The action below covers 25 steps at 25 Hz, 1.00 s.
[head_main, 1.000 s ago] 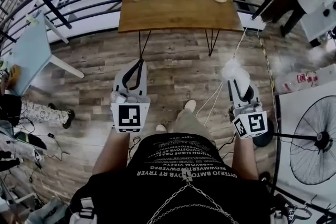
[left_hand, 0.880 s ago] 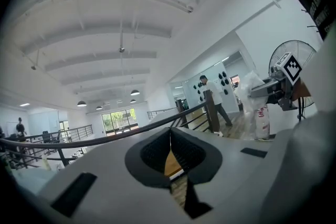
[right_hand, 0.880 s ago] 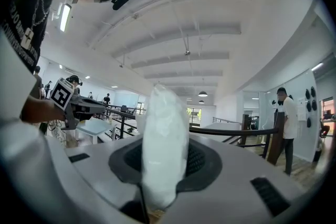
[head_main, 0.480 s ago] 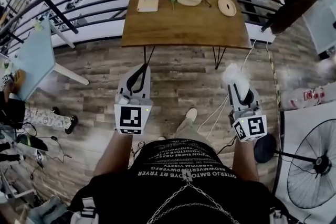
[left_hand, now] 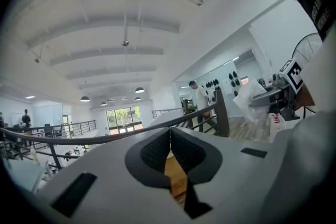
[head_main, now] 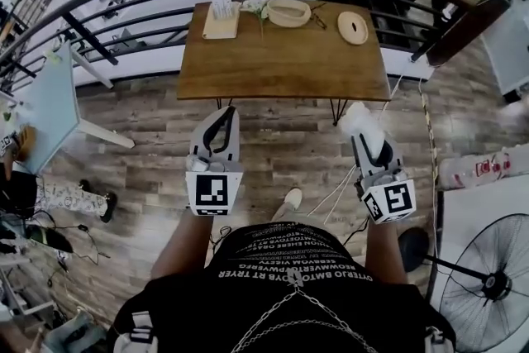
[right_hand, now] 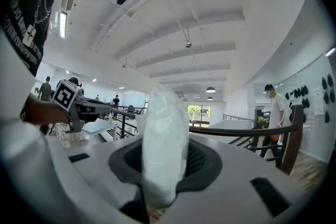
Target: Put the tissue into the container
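Head view is showing the right tongs (head_main: pixel 369 140) gripping the tissue (head_main: pixel 360 118), holding it raised, ready for the container (head_main: pixel 289 12) sitting at the tabletop's (head_main: pixel 281 62) far edge; the left tongs (head_main: pixel 221 118) are hanging closed, empty.

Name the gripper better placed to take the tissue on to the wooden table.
Right. The right gripper is shut on the tissue, which bulges white between its jaws. The left gripper has its jaws together with nothing between them. The table lies ahead of both.
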Tool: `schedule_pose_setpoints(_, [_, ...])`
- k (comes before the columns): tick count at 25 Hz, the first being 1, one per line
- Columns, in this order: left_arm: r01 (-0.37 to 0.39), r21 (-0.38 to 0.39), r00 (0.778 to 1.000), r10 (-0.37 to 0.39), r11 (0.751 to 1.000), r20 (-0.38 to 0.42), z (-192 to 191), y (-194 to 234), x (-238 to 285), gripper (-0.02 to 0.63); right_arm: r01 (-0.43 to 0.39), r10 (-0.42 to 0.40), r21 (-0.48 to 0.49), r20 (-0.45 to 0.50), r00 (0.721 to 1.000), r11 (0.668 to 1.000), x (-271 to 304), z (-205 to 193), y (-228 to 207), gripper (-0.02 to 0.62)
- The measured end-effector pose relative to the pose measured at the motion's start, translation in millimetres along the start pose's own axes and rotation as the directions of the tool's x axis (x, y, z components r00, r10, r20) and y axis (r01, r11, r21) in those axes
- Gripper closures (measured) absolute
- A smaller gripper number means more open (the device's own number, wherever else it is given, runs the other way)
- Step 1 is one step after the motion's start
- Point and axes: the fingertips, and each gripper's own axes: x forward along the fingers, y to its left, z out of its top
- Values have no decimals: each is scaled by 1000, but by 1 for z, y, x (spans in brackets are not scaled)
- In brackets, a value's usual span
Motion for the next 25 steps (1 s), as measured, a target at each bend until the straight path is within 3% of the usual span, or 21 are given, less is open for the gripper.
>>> schedule_pose_setpoints(15, [-56, 19, 998, 56, 998, 1, 31, -25, 100, 578, -27, 27, 5, 14, 1000, 1000, 35, -7, -119, 474])
schedule_pose_setpoints(25, [-103, 11, 994, 103, 995, -36, 18, -6, 101, 578, -78, 78, 14, 8, 997, 997, 66, -17, -115, 476])
